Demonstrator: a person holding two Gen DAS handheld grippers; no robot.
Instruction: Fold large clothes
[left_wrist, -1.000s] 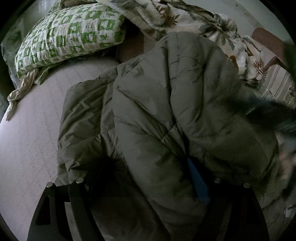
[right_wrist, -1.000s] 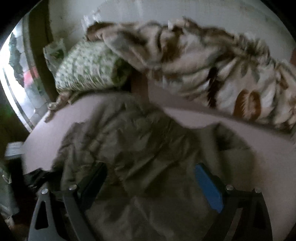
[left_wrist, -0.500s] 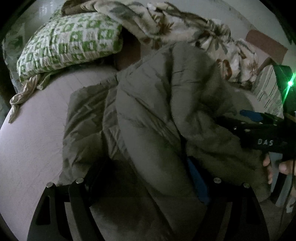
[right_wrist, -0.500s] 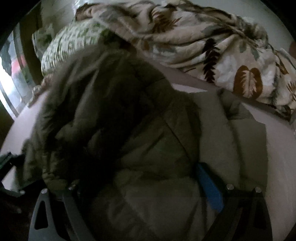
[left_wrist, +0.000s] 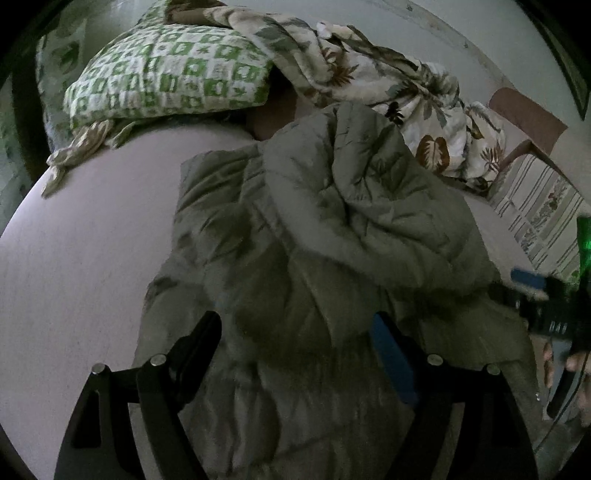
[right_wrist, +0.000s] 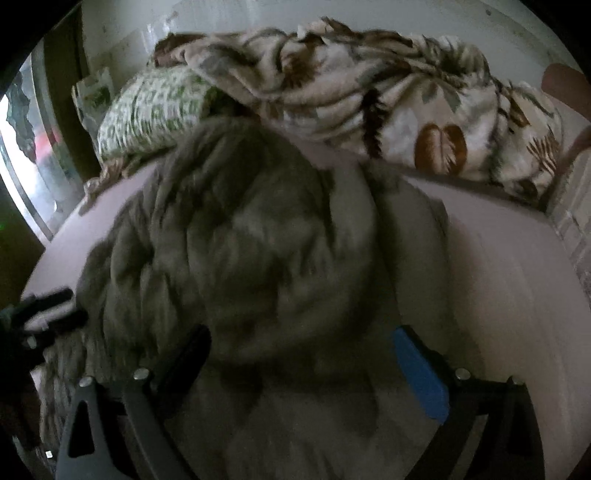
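An olive padded jacket (left_wrist: 332, 240) lies bunched on the pale bed (left_wrist: 81, 258), one part folded over the rest. My left gripper (left_wrist: 295, 343) hovers over its near end with the jaws wide; the jacket lies under and between the fingers, and the blue pad (left_wrist: 391, 362) shows bare. In the right wrist view the jacket (right_wrist: 251, 240) is a blurred mound. My right gripper (right_wrist: 306, 358) stands over it, fingers wide, blue pad (right_wrist: 421, 373) uncovered. That right gripper (left_wrist: 535, 299) also shows at the jacket's right edge, held by a hand (left_wrist: 550, 362).
A green-and-white pillow (left_wrist: 166, 74) and a leaf-print blanket (left_wrist: 369, 74) lie along the head of the bed by the wall. A striped cloth (left_wrist: 535, 210) sits at the far right. A window (right_wrist: 22, 147) is on the left. Bare sheet shows left of the jacket.
Both cameras have drawn back from the jacket, showing more of the bed. The right gripper has slid to the jacket's right edge. The folded mound now lies lower and more central.
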